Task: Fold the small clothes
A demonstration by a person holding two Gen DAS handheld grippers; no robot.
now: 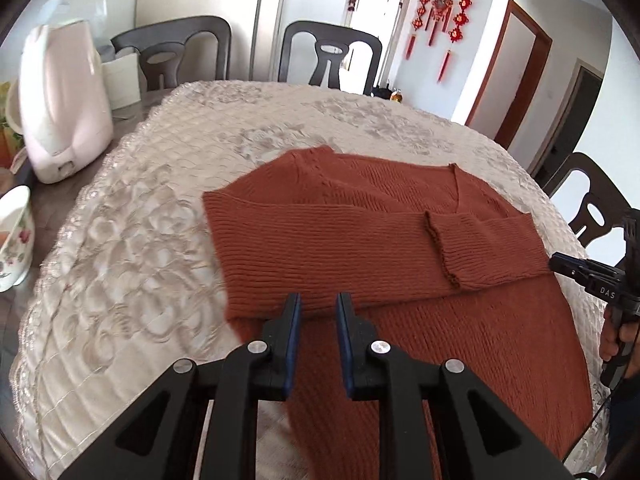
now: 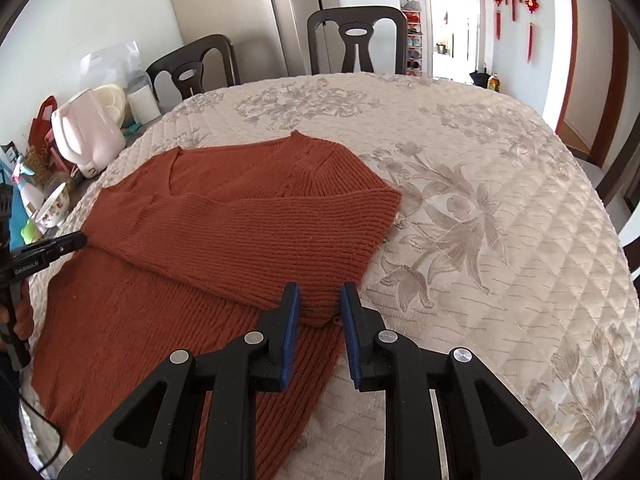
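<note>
A rust-red knit sweater [image 1: 360,248] lies flat on the quilted cream table cover [image 1: 132,240], V-neck away from me, with both sleeves folded across its chest. My left gripper [image 1: 318,304] is open and empty, its jaws just above the sweater's left side below the folded sleeve. My right gripper [image 2: 320,294] is open and empty above the sweater's [image 2: 224,232] right edge, near the folded sleeve's lower corner. Each gripper also shows at the other view's edge: the right one [image 1: 592,276] and the left one [image 2: 48,250].
A white electric kettle [image 1: 60,100] and a floral bowl [image 1: 14,236] stand at the table's left edge, with more clutter [image 2: 36,168] behind. Dark chairs [image 1: 328,56] surround the table. The cover [image 2: 500,220] stretches wide to the right of the sweater.
</note>
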